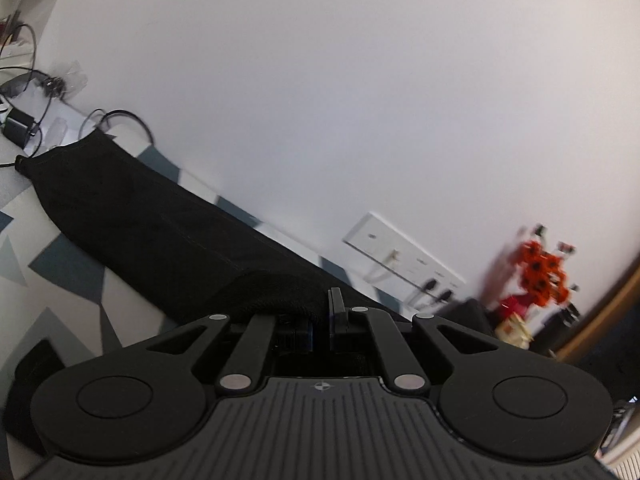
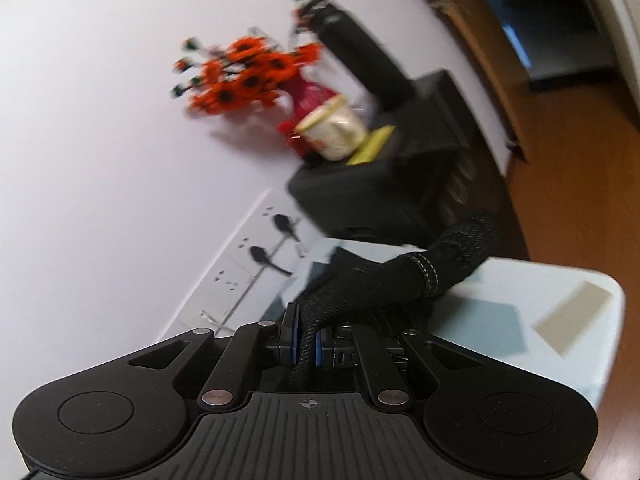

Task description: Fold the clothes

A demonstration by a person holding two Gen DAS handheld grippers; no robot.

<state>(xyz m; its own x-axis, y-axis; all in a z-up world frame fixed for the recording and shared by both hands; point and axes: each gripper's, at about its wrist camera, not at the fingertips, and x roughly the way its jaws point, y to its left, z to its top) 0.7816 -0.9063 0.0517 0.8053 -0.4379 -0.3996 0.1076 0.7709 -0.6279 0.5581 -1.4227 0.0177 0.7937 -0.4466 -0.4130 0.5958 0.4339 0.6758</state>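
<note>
The garment is black with pale stitching at its hem; the tabletop is white with grey-blue triangles; the flowers are orange with dark centres, the vase red, the cup cream, the wall white

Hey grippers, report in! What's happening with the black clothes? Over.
Left gripper and right gripper both shut on the black garment. Garment partly lifted off the patterned table. Nothing blocking.
</note>
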